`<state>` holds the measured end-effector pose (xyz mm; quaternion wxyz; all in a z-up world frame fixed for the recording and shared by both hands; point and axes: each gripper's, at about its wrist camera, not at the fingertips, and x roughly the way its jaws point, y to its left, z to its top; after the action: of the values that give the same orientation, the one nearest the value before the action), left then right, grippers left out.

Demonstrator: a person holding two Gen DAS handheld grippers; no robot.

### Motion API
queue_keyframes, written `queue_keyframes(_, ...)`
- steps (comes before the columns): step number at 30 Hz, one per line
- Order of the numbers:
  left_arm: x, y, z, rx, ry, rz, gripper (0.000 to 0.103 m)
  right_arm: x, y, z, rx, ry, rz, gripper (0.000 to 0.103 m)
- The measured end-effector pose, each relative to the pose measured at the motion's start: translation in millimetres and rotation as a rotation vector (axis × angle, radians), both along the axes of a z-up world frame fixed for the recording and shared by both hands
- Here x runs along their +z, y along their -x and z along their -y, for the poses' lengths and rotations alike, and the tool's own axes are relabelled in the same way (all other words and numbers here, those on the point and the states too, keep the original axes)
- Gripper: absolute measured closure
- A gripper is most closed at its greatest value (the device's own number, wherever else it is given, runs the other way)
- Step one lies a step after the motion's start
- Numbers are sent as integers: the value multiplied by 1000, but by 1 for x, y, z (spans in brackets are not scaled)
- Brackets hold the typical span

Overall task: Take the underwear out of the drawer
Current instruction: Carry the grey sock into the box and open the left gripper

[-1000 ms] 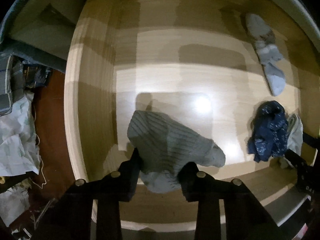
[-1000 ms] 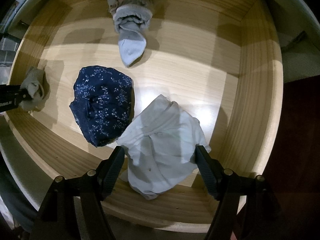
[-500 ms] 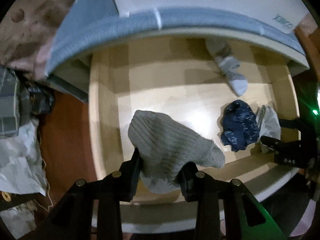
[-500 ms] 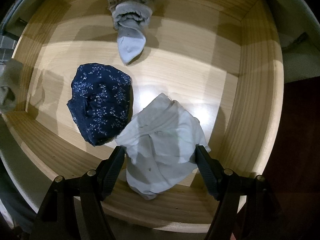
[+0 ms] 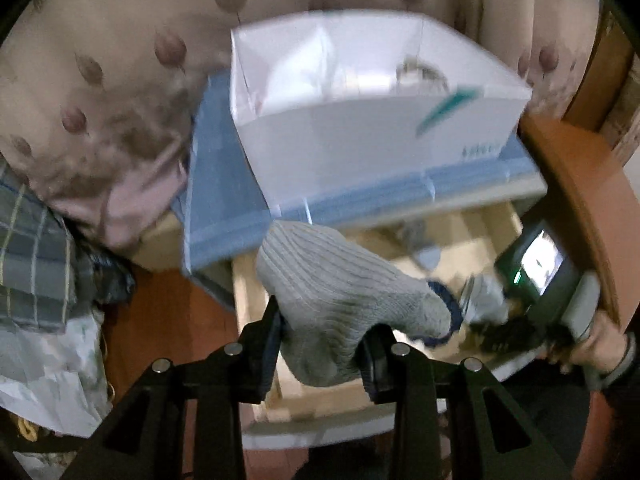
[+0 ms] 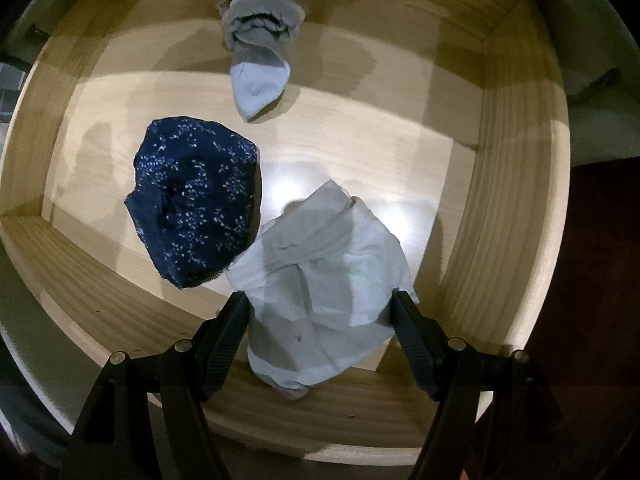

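Left wrist view is pretty blurry, but the left hand-held gripper point(image 5: 322, 344) clearly has a grey ribbed knit piece point(image 5: 344, 304) clamped between its fingers, bunched up into a fat lump with fine ribs running across it. It's held up above the open wooden drawer point(image 5: 256, 300), not lying in it. Behind it sits a white box point(image 5: 372, 120) on top of a blue-edged surface point(image 5: 224, 208), with a beige leaf-print curtain point(image 5: 100, 60) further back. Over on the right edge the other device with a lit little screen point(image 5: 540, 264) shows up, held by the person's right hand point(image 5: 596, 340).

Right wrist view is much sharper. It looks straight down into the drawer point(image 6: 516, 184), light wood with visible grain on the walls. The right hand-held gripper point(image 6: 320, 322) has its fingers spread fairly wide on either side of a pale grey-white underwear point(image 6: 324, 284), crumpled, thin cotton-looking fabric with folds and a seam band across it. It sits on the drawer floor near the front wall; can't really tell whether the fingers are squeezing it or just standing alongside. Just beside it on the left, touching at one corner, is a navy floral underwear point(image 6: 196, 196), balled up, with tiny white sprigs all over. Further back, well apart, lies a grey sock point(image 6: 260, 64) with a lighter toe, its cuff bunched near the back wall.
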<state>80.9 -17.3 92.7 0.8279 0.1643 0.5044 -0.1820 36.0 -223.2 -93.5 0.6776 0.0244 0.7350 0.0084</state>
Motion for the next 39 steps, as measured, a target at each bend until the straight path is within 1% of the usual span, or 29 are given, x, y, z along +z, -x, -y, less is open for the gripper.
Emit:
queue_keyframes(4, 35, -19, 5, 24, 49, 76, 69, -2, 1, -1, 1, 3, -2, 33)
queue_keyframes(8, 62, -40, 14, 29, 92, 129, 69, -4, -2, -5, 1, 10, -7, 33)
queue_keyframes(10, 73, -53, 24, 28, 97, 162, 69, -5, -3, -5, 0, 10, -8, 32)
queue_keyframes(13, 80, -72, 41, 10, 91, 191, 69, -4, -5, -5, 2, 13, -10, 32)
queue_keyframes(16, 75, -88, 55, 6, 86, 181, 69, -4, -6, -7, 5, 18, -13, 33)
queue_keyframes(21, 50, -116, 73, 7, 43, 127, 67, -3, -6, -7, 5, 18, -13, 33)
queue_keyframes(26, 25, -131, 80, 10, 25, 54, 62, -3, -7, -8, 5, 20, -13, 33)
queue_keyframes(27, 22, -131, 81, 11, 24, 51, 60, -2, -7, -7, 4, 19, -13, 33)
queue_keyframes(31, 24, -128, 82, 1, 27, 48, 54, -3, -6, -8, 6, 20, -13, 33)
queue_keyframes(32, 25, -127, 81, -7, 34, 42, 53, -3, -7, -8, 7, 21, -14, 33)
queue_keyframes(34, 28, -125, 77, -10, 55, 36, 48, -3, -7, -8, 9, 23, -16, 33)
queue_keyframes(36, 33, -121, 73, -8, 70, 44, 47, -3, -7, -8, 11, 27, -18, 33)
queue_keyframes(39, 40, -117, 68, -10, 100, 40, 41, -3, -9, -9, 12, 31, -21, 33)
